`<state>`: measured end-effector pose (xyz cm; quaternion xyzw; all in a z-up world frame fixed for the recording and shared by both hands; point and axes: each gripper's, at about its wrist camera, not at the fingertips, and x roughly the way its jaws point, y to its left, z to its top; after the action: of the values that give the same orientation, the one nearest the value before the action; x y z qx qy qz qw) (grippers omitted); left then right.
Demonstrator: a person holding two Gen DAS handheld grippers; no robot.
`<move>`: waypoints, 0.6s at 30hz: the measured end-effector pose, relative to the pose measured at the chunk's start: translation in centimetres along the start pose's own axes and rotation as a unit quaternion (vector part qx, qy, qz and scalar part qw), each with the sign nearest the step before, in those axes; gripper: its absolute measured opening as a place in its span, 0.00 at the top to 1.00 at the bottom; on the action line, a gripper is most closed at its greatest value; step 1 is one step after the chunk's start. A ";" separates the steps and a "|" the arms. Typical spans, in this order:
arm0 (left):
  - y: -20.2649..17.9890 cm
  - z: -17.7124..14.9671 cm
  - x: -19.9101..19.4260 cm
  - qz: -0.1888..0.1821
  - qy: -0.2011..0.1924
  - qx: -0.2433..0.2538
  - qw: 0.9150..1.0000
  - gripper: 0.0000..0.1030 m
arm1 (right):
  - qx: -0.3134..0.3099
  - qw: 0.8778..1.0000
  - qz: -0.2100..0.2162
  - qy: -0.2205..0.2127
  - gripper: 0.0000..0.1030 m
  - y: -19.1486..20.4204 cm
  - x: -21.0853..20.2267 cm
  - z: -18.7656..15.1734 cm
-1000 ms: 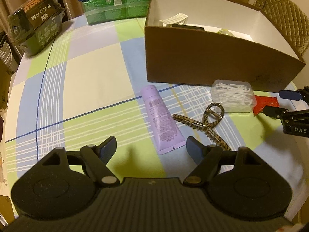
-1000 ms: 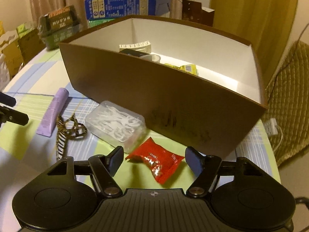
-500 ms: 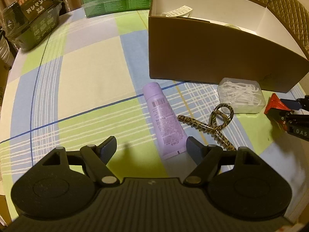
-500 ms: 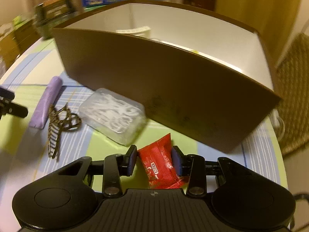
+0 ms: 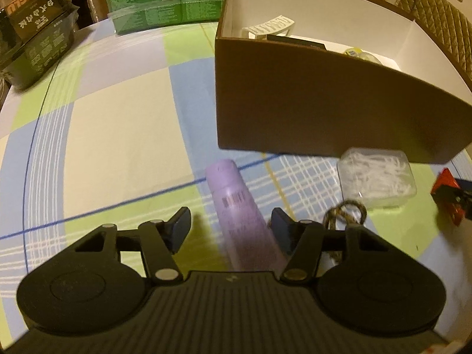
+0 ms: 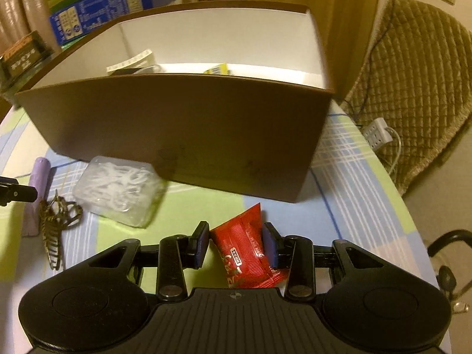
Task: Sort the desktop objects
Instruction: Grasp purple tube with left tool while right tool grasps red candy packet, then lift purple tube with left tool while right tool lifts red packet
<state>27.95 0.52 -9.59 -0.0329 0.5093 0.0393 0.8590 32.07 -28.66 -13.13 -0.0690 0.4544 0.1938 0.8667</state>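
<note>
A purple tube (image 5: 239, 215) lies on the checked tablecloth between the open fingers of my left gripper (image 5: 231, 230), its near end under the gripper. My right gripper (image 6: 236, 243) is shut on a red snack packet (image 6: 244, 242) and holds it above the cloth in front of the brown cardboard box (image 6: 183, 129). The packet also shows at the right edge of the left wrist view (image 5: 447, 190). A clear box of floss picks (image 5: 376, 177) and a leopard-print hair claw (image 6: 56, 224) lie between the grippers. The box (image 5: 324, 103) holds several small items.
A dark food package (image 5: 32, 32) and green and blue cartons (image 5: 165, 3) stand at the table's far side. A quilted chair (image 6: 419, 82) with a power strip (image 6: 377, 132) stands right of the table. The table edge curves close on the right.
My left gripper has moved forward so the purple tube now lies between its open fingers. My right gripper closed on the red packet, then lifted it and turned rightward.
</note>
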 end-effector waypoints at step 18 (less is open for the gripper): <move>1.5 -1.8 0.5 -0.021 0.025 0.009 0.999 0.72 | 0.010 1.000 -0.005 0.002 0.65 -1.0 -0.8 -0.4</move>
<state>26.47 1.81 -10.95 -0.0367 0.5305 0.0157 0.8467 31.75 -29.90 -12.80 -0.0630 0.4577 0.1847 0.8674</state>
